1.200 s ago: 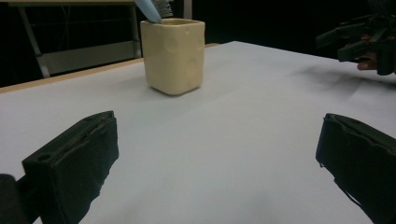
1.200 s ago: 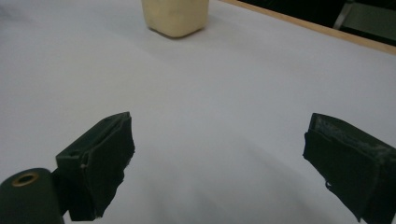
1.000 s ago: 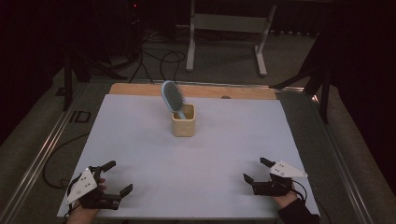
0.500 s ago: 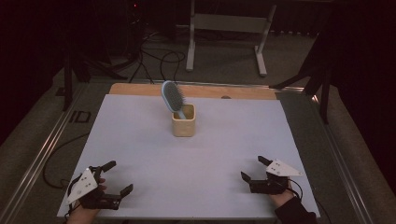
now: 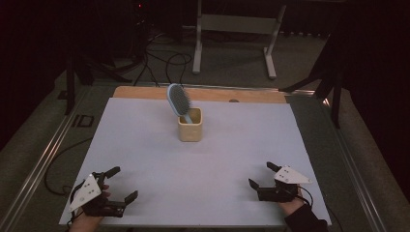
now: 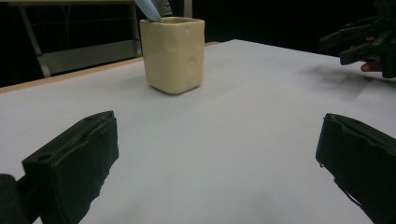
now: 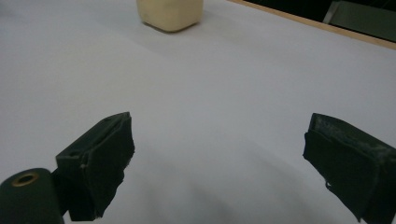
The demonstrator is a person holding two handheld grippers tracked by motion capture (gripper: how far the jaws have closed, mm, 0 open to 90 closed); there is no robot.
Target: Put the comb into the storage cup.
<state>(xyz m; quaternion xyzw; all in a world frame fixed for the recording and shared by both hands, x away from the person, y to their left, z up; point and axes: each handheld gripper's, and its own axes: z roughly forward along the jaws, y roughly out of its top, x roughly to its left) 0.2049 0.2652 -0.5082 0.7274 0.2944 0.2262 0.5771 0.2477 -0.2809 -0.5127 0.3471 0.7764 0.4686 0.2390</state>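
A cream square cup (image 5: pixel 190 124) stands upright on the white table (image 5: pixel 145 145), toward the back middle. A light blue hairbrush (image 5: pixel 177 101) rests in it handle down, its head leaning left. The cup (image 6: pixel 173 53) also shows ahead in the left gripper view, and its base (image 7: pixel 170 13) at the top of the right gripper view. My left gripper (image 5: pixel 122 182) sits open at the front left corner, nothing between its jaws. My right gripper (image 5: pixel 261 175) sits open at the front right, also empty. The left gripper view catches the right gripper (image 6: pixel 357 41) far off.
A wooden strip (image 5: pixel 145 92) runs along the table's back edge. Behind it stands a metal frame (image 5: pixel 234 29) on the floor with cables (image 5: pixel 159 60). Metal rails (image 5: pixel 43 159) flank the table. Wide bare table surface lies between the grippers and the cup.
My right gripper has drifted slightly toward the front edge of the table. The left gripper, cup and hairbrush have stayed put.
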